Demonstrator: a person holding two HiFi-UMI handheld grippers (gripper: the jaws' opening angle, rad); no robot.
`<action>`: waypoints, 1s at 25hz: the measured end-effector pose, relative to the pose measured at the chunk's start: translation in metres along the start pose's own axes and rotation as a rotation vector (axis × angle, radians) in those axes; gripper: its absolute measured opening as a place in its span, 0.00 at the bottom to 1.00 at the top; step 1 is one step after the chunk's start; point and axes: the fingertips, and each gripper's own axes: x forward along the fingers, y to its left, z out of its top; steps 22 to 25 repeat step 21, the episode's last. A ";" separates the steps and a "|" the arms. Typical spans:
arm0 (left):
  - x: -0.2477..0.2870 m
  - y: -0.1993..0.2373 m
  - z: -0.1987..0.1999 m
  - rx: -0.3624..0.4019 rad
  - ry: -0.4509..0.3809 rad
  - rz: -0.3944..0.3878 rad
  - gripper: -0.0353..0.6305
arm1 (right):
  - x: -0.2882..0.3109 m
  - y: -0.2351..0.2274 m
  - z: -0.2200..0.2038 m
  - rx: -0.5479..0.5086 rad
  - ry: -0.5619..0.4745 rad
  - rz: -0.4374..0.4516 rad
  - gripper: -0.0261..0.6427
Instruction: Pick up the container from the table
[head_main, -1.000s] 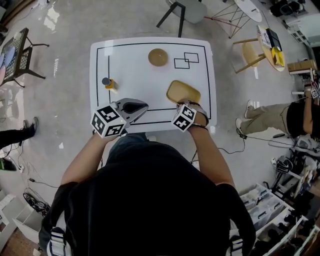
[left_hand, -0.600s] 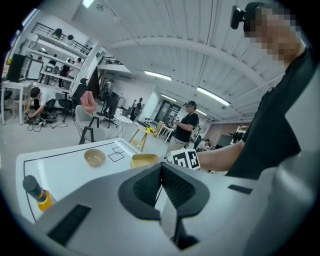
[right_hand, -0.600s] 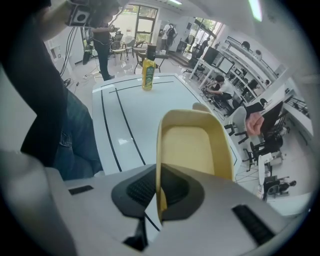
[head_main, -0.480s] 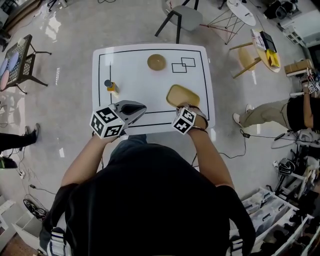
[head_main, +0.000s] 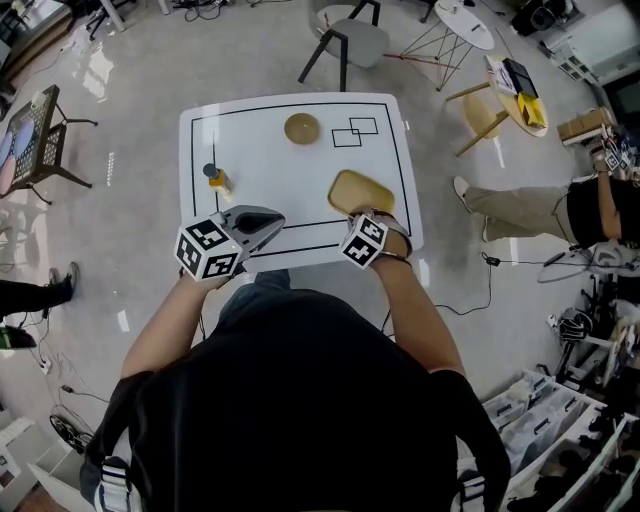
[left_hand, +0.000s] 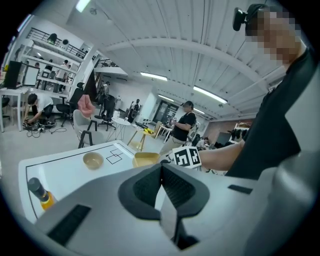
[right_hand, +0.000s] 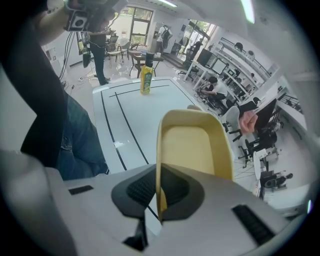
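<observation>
- Between the right gripper's (right_hand: 159, 187) jaws sits the near rim wall of the yellow container (right_hand: 195, 145). The pads clamp that thin edge only, and the rest of the tray runs out ahead of the jaws unsupported.
- Head view: the right gripper (head_main: 371, 213) is at the container's (head_main: 360, 192) near end, over the near right part of the table (head_main: 260, 165). It's unclear whether the far end is clear of the surface.
- Risk 1, pivot in the grip: it's a single-edge pinch with all the mass ahead of the pads. A jerky lift likely lets the tray droop or rotate about the pinch line.
- Risk 2, slip-out: the wall looks smooth and thin, with little pad overlap. A quick wrist turn could peel it free and drop it back on the table.
- Risk 3, drag: if the far end droops, its lip may catch the tabletop and lever the rim out of the jaws.
- Left gripper (left_hand: 162, 170): jaws together with nothing between them. It hovers off to the right gripper's left (head_main: 278, 216) by the table's front edge, so it gives no support under the tray if the tray swings.
- Bottle (head_main: 216, 178) is ahead and left of the left gripper, and the bowl (head_main: 302, 127) is well ahead of both. Both are well apart from the container, so a collision looks unlikely on a straight lift.
</observation>
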 end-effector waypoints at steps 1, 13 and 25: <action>-0.001 -0.001 0.000 0.002 -0.002 0.001 0.07 | -0.001 0.001 0.000 0.001 -0.001 -0.002 0.05; -0.020 -0.010 -0.001 0.009 -0.009 0.020 0.07 | -0.019 0.011 0.000 0.005 -0.006 -0.012 0.05; -0.021 -0.021 -0.007 0.016 -0.010 0.017 0.07 | -0.024 0.024 -0.004 -0.004 -0.007 -0.007 0.05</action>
